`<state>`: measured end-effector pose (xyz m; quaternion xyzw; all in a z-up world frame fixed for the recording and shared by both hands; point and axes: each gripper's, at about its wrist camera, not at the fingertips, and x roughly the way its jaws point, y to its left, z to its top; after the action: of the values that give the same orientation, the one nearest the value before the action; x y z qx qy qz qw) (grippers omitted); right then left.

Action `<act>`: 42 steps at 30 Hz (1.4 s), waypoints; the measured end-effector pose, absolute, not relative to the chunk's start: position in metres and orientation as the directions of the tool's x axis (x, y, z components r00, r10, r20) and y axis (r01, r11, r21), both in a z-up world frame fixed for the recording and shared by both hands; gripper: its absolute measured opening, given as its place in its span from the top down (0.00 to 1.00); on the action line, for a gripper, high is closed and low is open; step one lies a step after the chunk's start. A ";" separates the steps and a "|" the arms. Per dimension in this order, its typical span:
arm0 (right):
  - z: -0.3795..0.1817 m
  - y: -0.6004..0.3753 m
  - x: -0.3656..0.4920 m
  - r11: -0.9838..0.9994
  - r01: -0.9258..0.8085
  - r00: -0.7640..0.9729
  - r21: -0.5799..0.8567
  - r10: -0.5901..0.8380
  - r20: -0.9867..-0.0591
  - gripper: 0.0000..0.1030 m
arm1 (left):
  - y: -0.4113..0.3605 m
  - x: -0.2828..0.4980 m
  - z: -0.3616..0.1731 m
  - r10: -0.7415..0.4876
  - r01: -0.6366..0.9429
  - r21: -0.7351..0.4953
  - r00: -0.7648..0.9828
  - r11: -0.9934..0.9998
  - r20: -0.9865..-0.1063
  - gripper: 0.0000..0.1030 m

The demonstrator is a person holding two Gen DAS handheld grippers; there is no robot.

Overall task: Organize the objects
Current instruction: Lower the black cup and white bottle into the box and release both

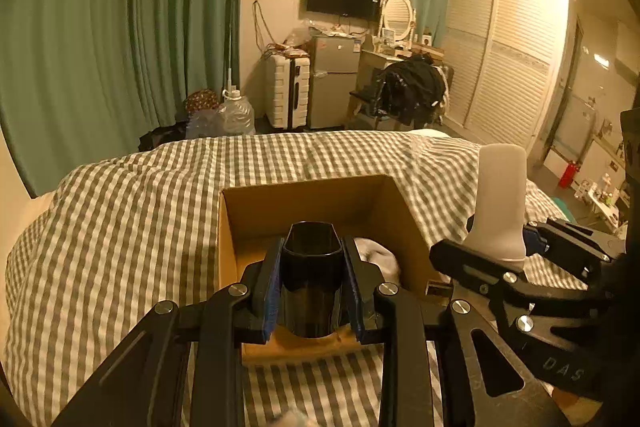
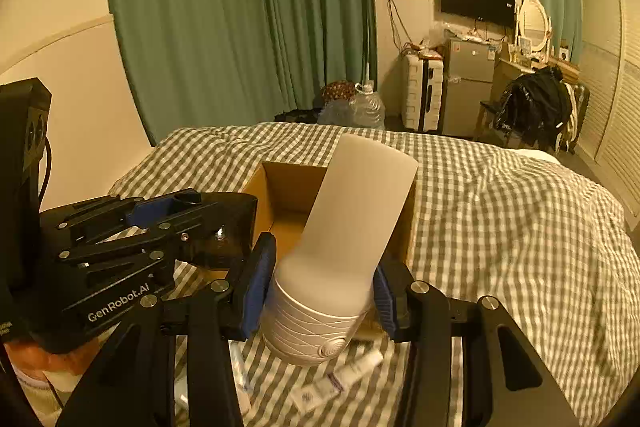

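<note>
An open cardboard box [image 1: 304, 199] sits on the checked bedspread [image 1: 120, 227]; it also shows in the right wrist view [image 2: 292, 187]. My left gripper [image 1: 311, 287] is shut on a dark glossy cup [image 1: 311, 267] and holds it over the box's near side. A white cloth [image 1: 376, 255] lies inside the box. My right gripper [image 2: 320, 291] is shut on a white lamp-like device [image 2: 352, 227] with a ribbed base, held tilted just right of the box. It shows in the left wrist view [image 1: 500, 203] too.
Small white tubes and packets [image 2: 352, 371] lie on the bedspread below the right gripper. Beyond the bed stand water jugs [image 1: 236, 115], a white suitcase [image 1: 288, 91], a small fridge [image 1: 332, 79], a chair with dark clothes [image 1: 412, 87] and a louvred wardrobe [image 1: 504, 59].
</note>
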<state>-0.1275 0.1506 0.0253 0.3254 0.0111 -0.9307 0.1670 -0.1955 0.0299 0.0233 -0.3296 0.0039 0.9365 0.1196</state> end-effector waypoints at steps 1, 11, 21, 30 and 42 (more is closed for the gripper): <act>0.022 0.148 -0.136 -0.944 0.318 -0.728 0.091 -0.304 -0.615 0.56 | 0.029 -0.202 0.020 0.219 -0.226 -0.069 -0.754 -0.972 -0.620 0.73; -0.029 0.138 -0.218 -0.925 0.330 -0.622 0.187 -0.362 -0.694 0.56 | 0.020 -0.253 -0.039 0.195 -0.246 -0.019 -0.718 -0.969 -0.668 0.73; -0.063 0.148 -0.234 -0.920 0.309 -0.582 0.240 -0.383 -0.717 0.56 | 0.032 -0.257 -0.064 0.180 -0.267 0.016 -0.689 -0.963 -0.703 0.73; -0.024 0.168 -0.211 -0.929 0.279 -0.658 0.243 -0.369 -0.657 0.47 | 0.034 -0.233 -0.032 0.159 -0.245 0.037 -0.731 -0.969 -0.664 0.30; 0.070 0.183 -0.127 -0.957 0.252 -0.782 0.140 -0.287 -0.553 0.32 | 0.022 -0.157 0.051 0.141 -0.202 0.048 -0.819 -0.978 -0.556 0.13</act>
<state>-0.1265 0.1827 0.0705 0.2977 -0.0290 -0.9435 0.1429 -0.1565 0.0221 0.0512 -0.2872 0.0526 0.9522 0.0901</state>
